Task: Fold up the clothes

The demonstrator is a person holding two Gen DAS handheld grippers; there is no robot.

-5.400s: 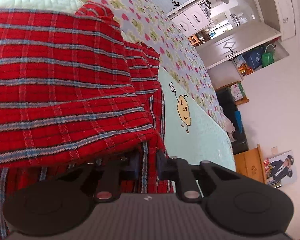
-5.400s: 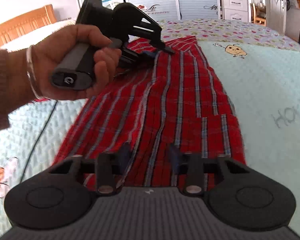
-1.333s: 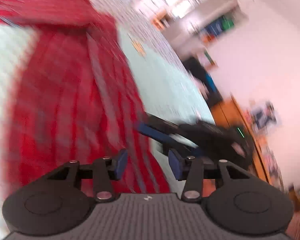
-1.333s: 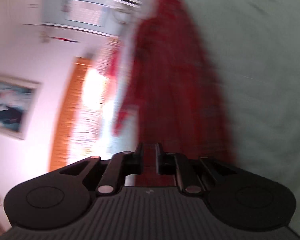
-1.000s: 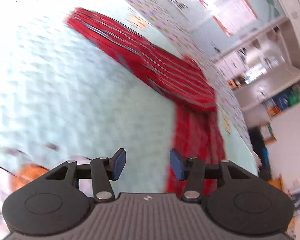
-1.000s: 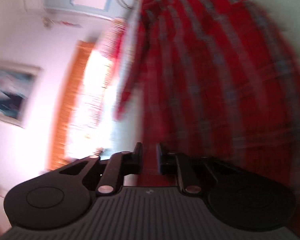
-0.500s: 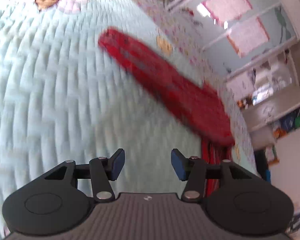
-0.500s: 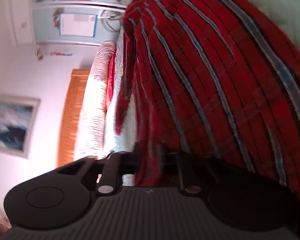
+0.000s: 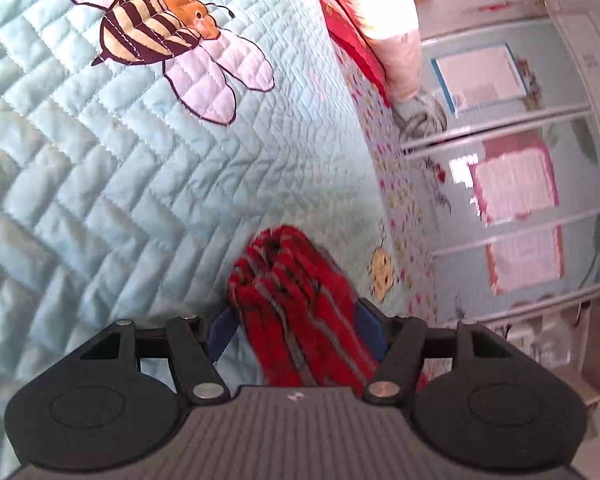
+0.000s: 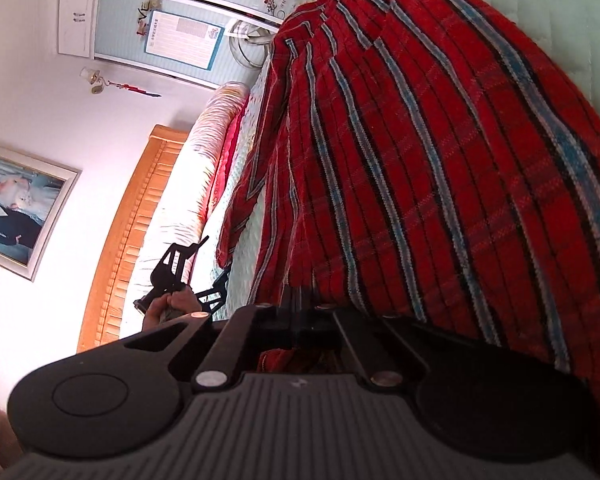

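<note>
Fold in progress, seen along both handheld grippers. The red plaid garment (image 10: 440, 168) lies spread over the pale quilted bedspread (image 9: 100, 200); in the right wrist view it drapes across most of the frame as a broad, sloping sheet, which suggests that one side is being lifted over rather than lying flat. The right gripper (image 10: 300, 308) has just been closing and is now clamped on the garment's near edge, with cloth bunched between and below its jaws. The left gripper (image 9: 296, 330) has just been opening; its jaws stand fairly wide, with a bunched end of the garment between them, but motion blur hides whether the blue pads (image 9: 220, 332) press on the cloth. This end lies well in from the bedspread's far edge, below the embroidered bee (image 9: 160, 28). In the right wrist view the person's hand (image 10: 172, 304) carries the left gripper near the garment's far, free corner. Judged from these views, the fold is at an early to middle stage: the garment is still long and mostly open, no compact stack is visible, and the second end has yet to be secured and brought over. Setting: a bedroom with a wooden headboard (image 10: 120, 248), a pillow (image 10: 192, 160) along it, a framed portrait (image 10: 16, 208) on the white wall, and pale blue wardrobe doors (image 9: 540, 200) with posters.
</note>
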